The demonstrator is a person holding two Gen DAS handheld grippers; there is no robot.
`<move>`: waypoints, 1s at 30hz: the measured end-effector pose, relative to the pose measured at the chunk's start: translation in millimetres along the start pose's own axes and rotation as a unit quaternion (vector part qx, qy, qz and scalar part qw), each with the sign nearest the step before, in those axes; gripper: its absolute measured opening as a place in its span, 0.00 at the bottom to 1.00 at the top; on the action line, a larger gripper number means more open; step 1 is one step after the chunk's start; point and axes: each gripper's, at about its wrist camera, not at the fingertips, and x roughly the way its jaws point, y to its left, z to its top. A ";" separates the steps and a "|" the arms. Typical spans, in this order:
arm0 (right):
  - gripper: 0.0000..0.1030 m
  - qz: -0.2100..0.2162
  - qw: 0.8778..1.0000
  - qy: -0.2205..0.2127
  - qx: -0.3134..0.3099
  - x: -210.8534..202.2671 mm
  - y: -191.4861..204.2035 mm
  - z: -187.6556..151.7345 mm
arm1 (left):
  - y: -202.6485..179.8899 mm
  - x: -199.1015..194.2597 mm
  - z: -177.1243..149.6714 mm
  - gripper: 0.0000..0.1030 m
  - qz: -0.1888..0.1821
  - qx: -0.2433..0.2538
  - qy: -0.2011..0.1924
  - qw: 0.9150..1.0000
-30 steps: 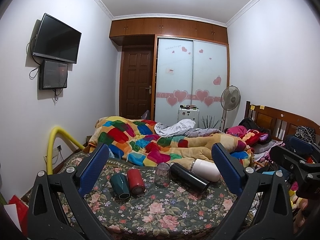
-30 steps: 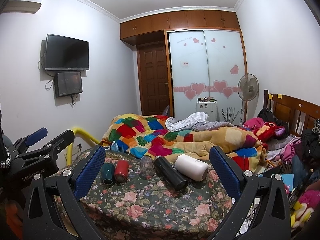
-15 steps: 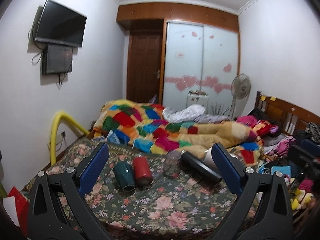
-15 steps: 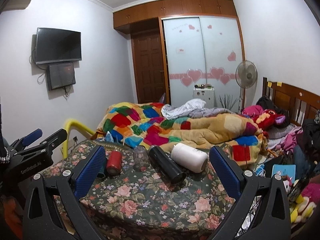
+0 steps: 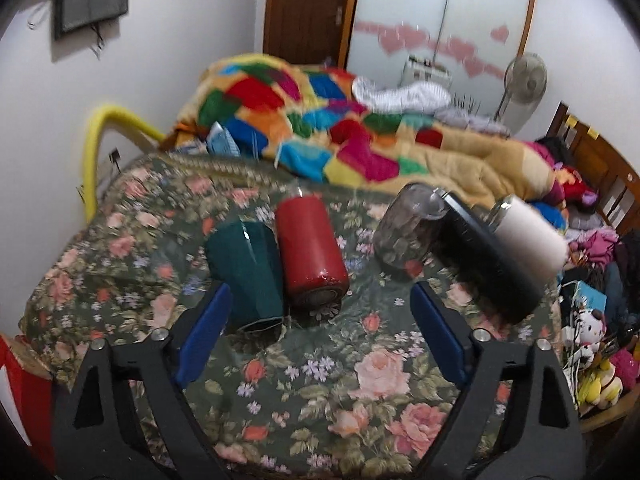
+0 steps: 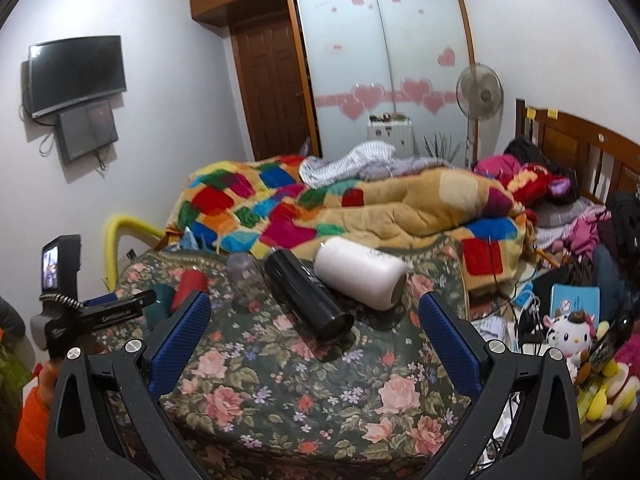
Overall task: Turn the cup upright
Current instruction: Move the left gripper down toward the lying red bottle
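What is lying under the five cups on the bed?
A flowered cover lies under the green cup, red cup, clear cup, black cup and white cup. What is beneath the cover is hidden.

L wrist cam close, tilted down past fingers; R cam farther back-right; both share floral bedspread [image 5: 304, 368], black tumbler [image 6: 304, 296].

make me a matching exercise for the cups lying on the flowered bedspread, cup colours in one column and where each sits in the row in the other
Cups:
1. green cup
2. red cup
3. black cup
4. white cup

Places:
A. far right end
B. far left end
C. just right of the clear glass
D. just right of the green cup

Pairs: 1-B, 2-D, 3-C, 4-A
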 end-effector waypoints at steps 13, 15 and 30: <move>1.00 -0.012 0.999 0.038 0.022 36.5 -17.9 -0.4 | -3.8 84.6 26.5 0.71 -0.001 0.013 0.072 0.997; 1.00 -0.011 0.999 0.039 0.025 38.1 -18.4 -0.7 | -4.2 90.8 28.5 0.71 0.003 0.013 0.079 0.997; 1.00 -0.013 0.999 0.039 0.027 42.4 -25.2 -0.2 | -20.0 101.1 37.2 0.70 -0.010 0.034 0.084 0.996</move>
